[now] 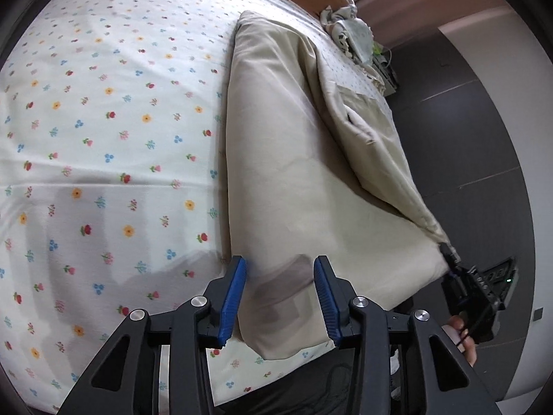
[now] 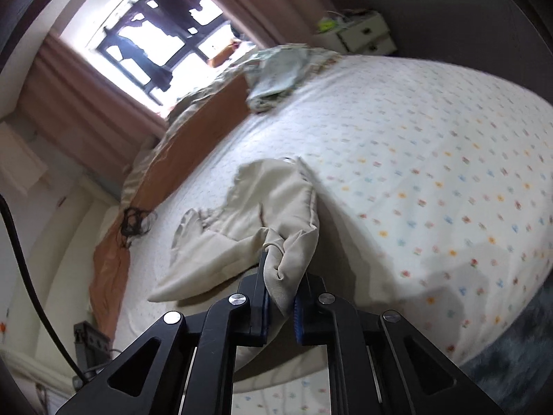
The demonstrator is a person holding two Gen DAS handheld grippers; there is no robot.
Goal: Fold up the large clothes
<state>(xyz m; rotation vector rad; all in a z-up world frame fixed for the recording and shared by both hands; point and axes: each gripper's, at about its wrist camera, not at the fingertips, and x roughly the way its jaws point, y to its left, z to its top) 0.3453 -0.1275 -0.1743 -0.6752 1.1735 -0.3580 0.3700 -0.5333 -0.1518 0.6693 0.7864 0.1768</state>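
A large beige garment (image 1: 283, 159) lies lengthwise on the flowered bed sheet (image 1: 103, 121). My left gripper (image 1: 280, 269) is open, its blue pads either side of the garment's near edge, just above the cloth. My right gripper (image 1: 459, 269) shows at the right in the left wrist view, pinching the garment's far corner and lifting it off the bed edge. In the right wrist view my right gripper (image 2: 281, 294) is shut on a bunched fold of the beige garment (image 2: 242, 214), which trails away over the sheet (image 2: 414, 173).
A crumpled patterned cloth (image 1: 352, 31) lies near the orange headboard (image 2: 193, 131). A white nightstand (image 2: 363, 33) stands beyond the bed. A dark tangle (image 2: 136, 224) lies by the headboard. Dark floor (image 1: 459, 138) runs beside the bed.
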